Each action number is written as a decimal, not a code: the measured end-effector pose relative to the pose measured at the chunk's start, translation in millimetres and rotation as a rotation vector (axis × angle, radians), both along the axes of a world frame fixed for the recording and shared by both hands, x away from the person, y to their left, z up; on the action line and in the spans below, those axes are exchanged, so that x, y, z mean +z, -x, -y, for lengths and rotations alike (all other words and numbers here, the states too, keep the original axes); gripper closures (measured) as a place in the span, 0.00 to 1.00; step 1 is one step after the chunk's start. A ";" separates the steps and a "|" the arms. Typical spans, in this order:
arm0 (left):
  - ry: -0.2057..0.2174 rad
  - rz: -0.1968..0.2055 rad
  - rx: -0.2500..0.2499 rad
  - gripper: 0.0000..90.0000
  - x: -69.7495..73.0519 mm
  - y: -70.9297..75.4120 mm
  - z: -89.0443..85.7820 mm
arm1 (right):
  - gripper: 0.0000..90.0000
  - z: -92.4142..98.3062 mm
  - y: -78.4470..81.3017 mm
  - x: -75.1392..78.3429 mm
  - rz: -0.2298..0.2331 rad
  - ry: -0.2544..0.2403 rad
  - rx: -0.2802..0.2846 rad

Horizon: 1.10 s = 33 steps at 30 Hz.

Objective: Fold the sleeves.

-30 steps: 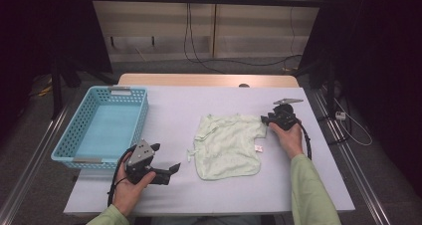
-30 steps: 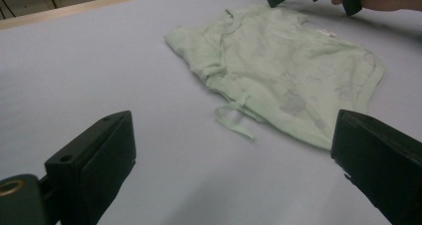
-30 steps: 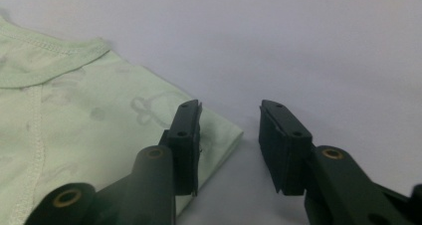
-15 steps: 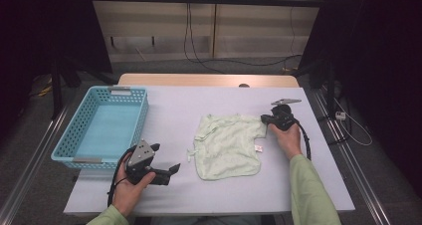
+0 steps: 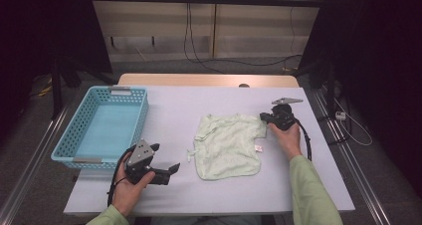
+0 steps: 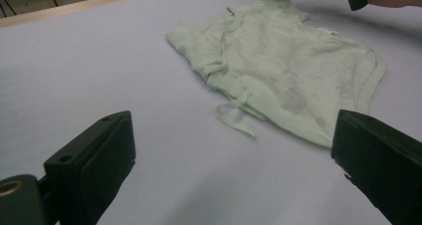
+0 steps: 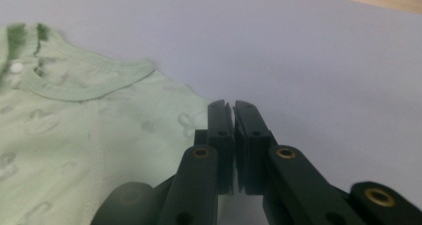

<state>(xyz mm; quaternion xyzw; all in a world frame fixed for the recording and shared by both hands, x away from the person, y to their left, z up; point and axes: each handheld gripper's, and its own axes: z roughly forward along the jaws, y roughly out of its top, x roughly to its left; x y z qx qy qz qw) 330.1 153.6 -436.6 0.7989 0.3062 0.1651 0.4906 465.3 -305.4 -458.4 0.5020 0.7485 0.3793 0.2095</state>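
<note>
Pale green baby shirt [image 5: 229, 145] lies flat near the middle of the tabletop [image 5: 199, 100], toward its right edge, its faint print too dim to read. Right gripper [image 5: 263, 118], jaws having just closed, sits clenched at the shirt's far right corner; whether cloth is pinched is unclear. A small white label [image 5: 258, 148] there is illegible. Left gripper [image 5: 166, 171] rests released by the near edge. A blue basket [image 5: 82, 133] stands at the left edge.
</note>
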 end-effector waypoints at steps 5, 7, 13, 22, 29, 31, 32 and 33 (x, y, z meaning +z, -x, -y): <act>0.001 -0.002 -0.003 0.04 0.0 0.1 0.2 | 0.97 -4.6 3.2 2.8 0.012 -0.004 0.015; 0.000 0.001 -0.001 0.04 0.1 0.3 0.1 | 0.97 -7.2 4.6 3.8 0.017 -0.003 0.024; -0.007 0.005 -0.003 0.04 -0.1 0.4 0.7 | 0.97 -13.4 9.8 8.7 0.026 -0.021 0.043; -0.013 0.002 -0.008 0.05 -0.7 0.1 1.4 | 0.97 -23.5 12.1 12.3 0.039 -0.060 0.065; -0.014 0.000 -0.010 0.05 -0.8 -0.3 2.3 | 0.97 -33.9 12.2 10.8 0.033 -0.089 0.090; -0.017 0.000 -0.009 0.05 -0.8 -0.2 2.4 | 0.97 -37.9 11.7 9.7 0.028 -0.093 0.098; -0.018 0.001 -0.009 0.05 -0.8 -0.3 2.5 | 0.97 -39.9 11.6 9.1 0.025 -0.099 0.100; -0.017 0.001 -0.009 0.05 -0.9 -0.4 2.6 | 0.97 -41.9 11.2 8.5 0.024 -0.102 0.104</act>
